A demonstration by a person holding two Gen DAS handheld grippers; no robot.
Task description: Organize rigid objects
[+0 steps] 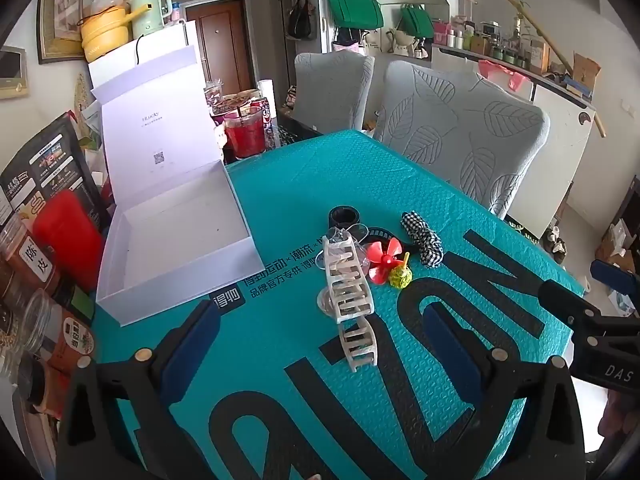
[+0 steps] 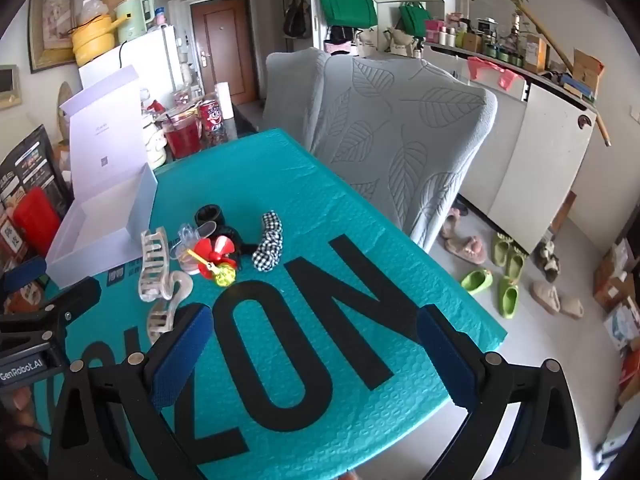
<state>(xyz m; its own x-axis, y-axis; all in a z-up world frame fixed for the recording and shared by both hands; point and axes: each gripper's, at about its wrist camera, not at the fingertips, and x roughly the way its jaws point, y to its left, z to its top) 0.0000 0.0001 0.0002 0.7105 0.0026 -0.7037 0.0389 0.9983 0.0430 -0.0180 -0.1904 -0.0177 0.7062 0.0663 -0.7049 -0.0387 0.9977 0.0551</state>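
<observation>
Left wrist view: both grippers, left gripper point(image 1: 320, 344) and right gripper point(image 2: 312, 344), gape empty; the openwork hair claw point(image 1: 348, 284), leaning on clear pieces, may topple or snag.

My mat point(image 1: 280, 208) is teal with big black letters, and the open box point(image 1: 172, 240) beside it is plain white. I see a cream hair claw point(image 1: 348, 280), a red propeller point(image 1: 382, 258), a black-and-white gingham scrunchie point(image 1: 424, 240) — and a yellow-green ball point(image 1: 401, 277). My finger pads point(image 1: 188, 356) are dark blue on black.
</observation>
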